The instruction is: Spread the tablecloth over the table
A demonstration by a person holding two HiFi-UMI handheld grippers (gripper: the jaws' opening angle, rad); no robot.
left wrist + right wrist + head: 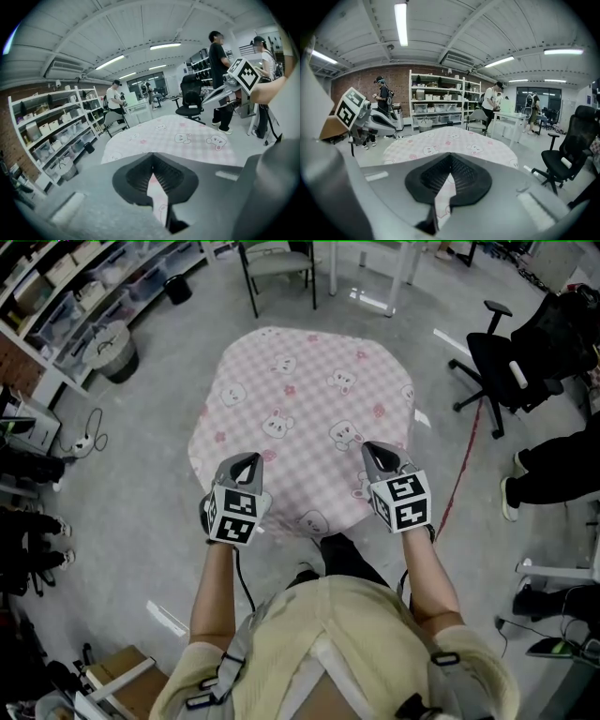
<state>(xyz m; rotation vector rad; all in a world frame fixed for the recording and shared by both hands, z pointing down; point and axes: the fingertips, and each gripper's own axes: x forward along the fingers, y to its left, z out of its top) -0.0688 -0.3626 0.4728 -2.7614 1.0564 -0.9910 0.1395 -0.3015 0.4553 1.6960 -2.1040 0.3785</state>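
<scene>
A pink checked tablecloth [300, 399] printed with bears covers a round table. Both grippers sit over its near edge, a shoulder's width apart. My left gripper [247, 461] is shut, and a strip of the cloth [159, 197] shows pinched between its jaws in the left gripper view [152, 155]. My right gripper [372, 450] is shut the same way, with cloth [443, 197] running down between its jaws in the right gripper view [450, 155]. Beyond the jaws the cloth [450, 138] lies flat across the tabletop. Each gripper view also catches the other gripper [234, 77] off to the side.
A black office chair [497, 362] stands to the right of the table, and a grey chair [277, 263] beyond it. Shelves [56, 296] and a round bin [117, 348] line the left. A red cable [464, 465] crosses the floor. A person's legs [553, 474] are at right.
</scene>
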